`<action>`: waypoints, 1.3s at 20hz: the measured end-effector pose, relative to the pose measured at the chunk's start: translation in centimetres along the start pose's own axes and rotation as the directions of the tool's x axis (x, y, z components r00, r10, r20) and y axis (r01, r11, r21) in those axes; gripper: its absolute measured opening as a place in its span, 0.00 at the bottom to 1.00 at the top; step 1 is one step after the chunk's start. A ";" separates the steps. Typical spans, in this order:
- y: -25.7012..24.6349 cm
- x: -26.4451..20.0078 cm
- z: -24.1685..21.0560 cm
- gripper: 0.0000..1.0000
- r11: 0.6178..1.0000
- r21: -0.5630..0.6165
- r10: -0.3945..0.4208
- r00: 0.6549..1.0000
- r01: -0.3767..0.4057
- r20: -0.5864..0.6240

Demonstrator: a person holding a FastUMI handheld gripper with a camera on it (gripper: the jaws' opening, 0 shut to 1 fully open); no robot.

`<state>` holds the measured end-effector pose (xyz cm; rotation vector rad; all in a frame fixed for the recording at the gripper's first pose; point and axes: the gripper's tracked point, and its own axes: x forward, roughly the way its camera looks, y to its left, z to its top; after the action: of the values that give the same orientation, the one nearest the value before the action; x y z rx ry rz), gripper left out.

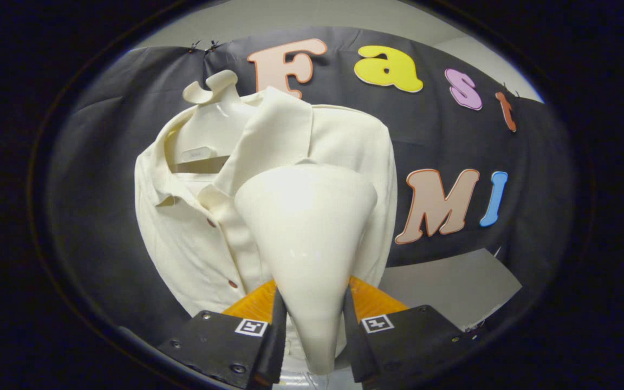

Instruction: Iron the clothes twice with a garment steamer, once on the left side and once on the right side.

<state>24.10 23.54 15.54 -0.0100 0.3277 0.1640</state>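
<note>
A cream button-up shirt [193, 227] hangs on a white hanger [212, 89] against the booth wall, its collar open and small reddish buttons running down the front. My gripper [312, 319] is shut on the narrow neck of a white garment steamer [306, 233], one finger pressing on each side. The steamer's wide cone-shaped head points forward at the right half of the shirt's chest and hides that part of the cloth. Whether the head touches the fabric cannot be told.
A pale grey surface [447, 287] lies low to the right of the shirt, under the hanging black cloth. A light wall [301, 16] rises above the cloth.
</note>
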 end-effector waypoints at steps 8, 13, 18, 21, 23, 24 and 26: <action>0.4 1.9 -3.8 0.49 0.999 -0.017 -0.040 0.998 0.039 -0.048; 0.3 3.0 -8.0 0.49 0.998 -0.043 -0.055 0.992 0.050 -0.116; 0.2 4.6 -13.3 0.49 0.997 -0.058 -0.064 0.980 0.054 -0.189; -0.2 5.7 -17.0 0.49 0.996 -0.050 -0.080 0.964 0.070 -0.253; -0.5 6.5 -19.6 0.49 0.996 -0.049 -0.081 0.949 0.069 -0.305; -0.7 6.8 -20.8 0.49 0.997 -0.039 -0.079 0.942 0.070 -0.325; -0.9 7.3 -23.0 0.49 0.997 -0.034 -0.081 0.927 0.073 -0.365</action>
<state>23.75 23.00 -8.62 -0.0744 0.6992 0.0861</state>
